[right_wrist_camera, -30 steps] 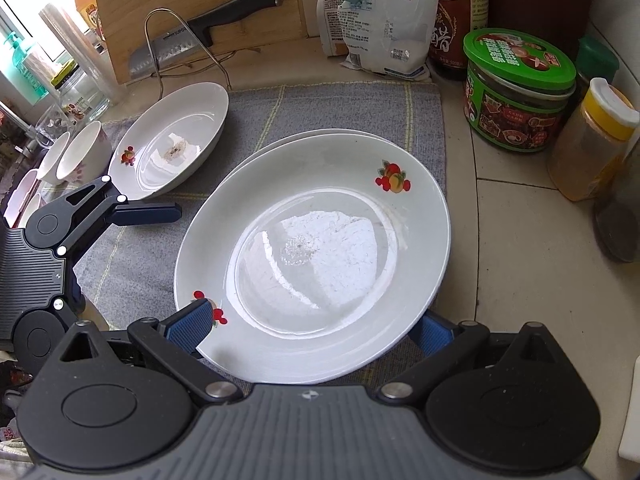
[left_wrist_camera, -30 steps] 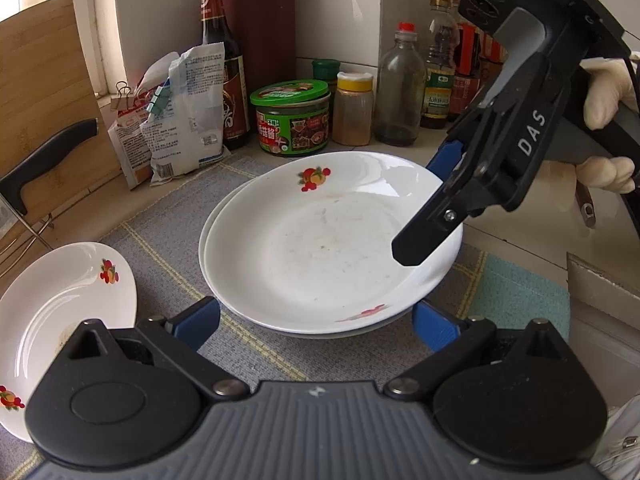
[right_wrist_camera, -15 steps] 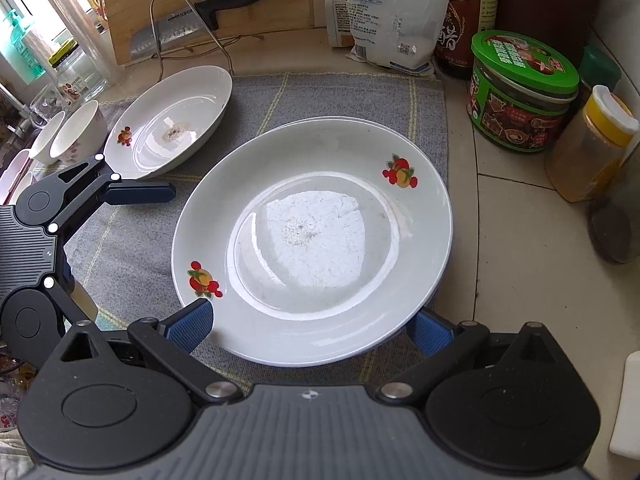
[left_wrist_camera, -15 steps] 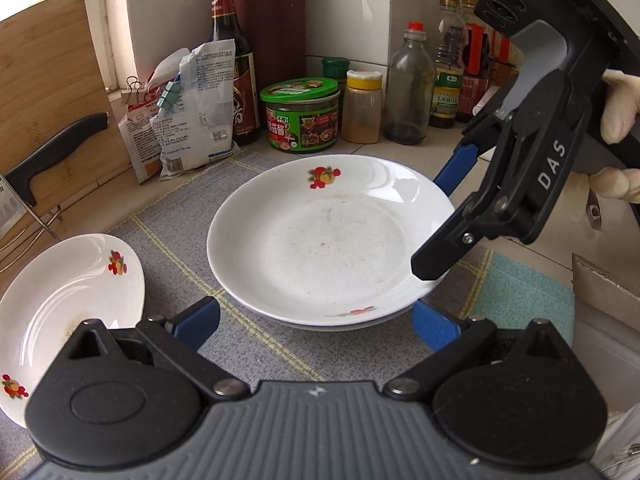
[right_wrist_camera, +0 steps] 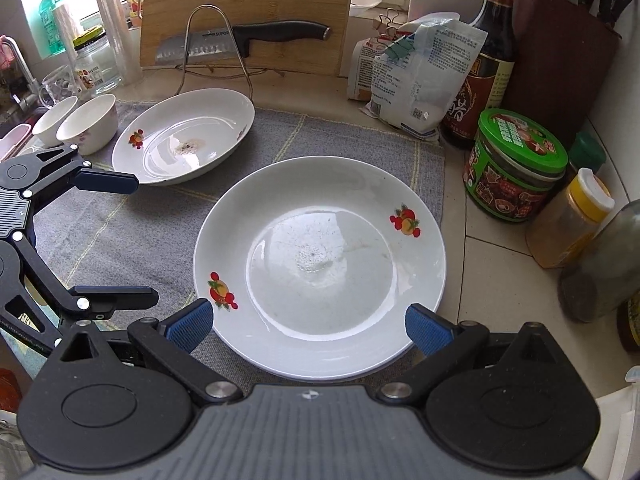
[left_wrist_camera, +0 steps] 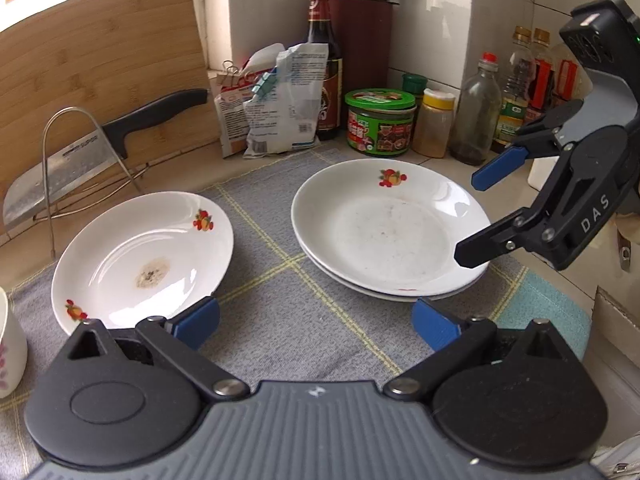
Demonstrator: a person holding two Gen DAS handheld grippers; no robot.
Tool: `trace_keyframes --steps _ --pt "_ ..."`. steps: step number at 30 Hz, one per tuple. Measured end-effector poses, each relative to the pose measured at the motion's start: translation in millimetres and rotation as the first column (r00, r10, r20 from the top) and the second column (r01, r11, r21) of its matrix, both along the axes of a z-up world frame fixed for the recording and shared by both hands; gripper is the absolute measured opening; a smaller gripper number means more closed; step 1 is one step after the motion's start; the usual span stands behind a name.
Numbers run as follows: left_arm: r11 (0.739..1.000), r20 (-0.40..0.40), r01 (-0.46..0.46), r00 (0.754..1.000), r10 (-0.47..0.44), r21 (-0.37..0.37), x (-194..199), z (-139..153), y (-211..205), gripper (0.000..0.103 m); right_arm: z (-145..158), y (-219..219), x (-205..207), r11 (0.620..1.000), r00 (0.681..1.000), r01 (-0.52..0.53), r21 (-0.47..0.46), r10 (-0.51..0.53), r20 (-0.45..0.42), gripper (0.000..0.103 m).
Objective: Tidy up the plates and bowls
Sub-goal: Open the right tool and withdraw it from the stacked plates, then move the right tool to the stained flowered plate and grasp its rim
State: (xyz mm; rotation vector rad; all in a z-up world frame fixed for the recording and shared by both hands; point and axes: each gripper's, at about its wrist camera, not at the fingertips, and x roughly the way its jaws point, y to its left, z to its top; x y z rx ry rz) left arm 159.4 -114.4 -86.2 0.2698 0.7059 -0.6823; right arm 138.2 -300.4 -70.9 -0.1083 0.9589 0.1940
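So, biggest thing first: the grey checked mat (left_wrist_camera: 280, 332) covers the counter under both of my tools. On it, to my right, sits the stack of two plates (right_wrist_camera: 320, 264), the top one white with fruit prints and faint specks in its well, the lower one showing only as a rim. To my left on the same mat lies the single plate (left_wrist_camera: 144, 256), a brownish smear at its centre, well apart from the stack. Behind it a cleaver (right_wrist_camera: 240, 40) leans in a wire rack against the wooden board (left_wrist_camera: 100, 72). Two small bowls (right_wrist_camera: 76, 124) stand touching at the mat's far left edge. My left gripper (left_wrist_camera: 316, 322) hangs low over bare mat between the single plate and the stack, jaws spread wide, nothing in them. My right gripper (right_wrist_camera: 308, 326) has its jaws wide too, blue pads flanking the near rim of the stack, gripping nothing.
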Motion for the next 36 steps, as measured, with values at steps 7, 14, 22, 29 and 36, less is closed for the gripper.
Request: trace_keyframes --steps 7,14,22,29,36 --pt "0.971 -0.032 -0.239 0.970 0.239 0.000 -11.2 -1.9 47.1 0.102 2.9 24.7 3.7 0.996 0.997 -0.072 0.061 0.069 0.039 0.103" --pt "0.925 -0.036 -0.379 0.924 0.380 0.038 -12.6 -13.6 80.4 0.102 1.2 51.0 16.5 0.983 0.990 -0.133 0.124 0.126 0.061 0.103" --pt "0.932 -0.043 -0.362 0.931 0.363 0.026 11.6 -32.6 82.4 0.102 -4.9 77.1 30.7 0.984 0.991 -0.133 0.116 0.129 0.042 0.103" --pt "0.940 -0.055 -0.341 0.939 0.340 -0.005 42.5 -47.9 74.5 0.102 -5.8 89.8 43.6 0.992 0.996 -0.082 0.094 0.080 0.026 0.103" --pt "0.954 -0.051 -0.299 0.953 0.298 -0.018 66.2 -54.8 75.2 0.102 -2.7 102.8 57.8 0.997 0.999 -0.042 0.071 0.041 0.014 0.103"
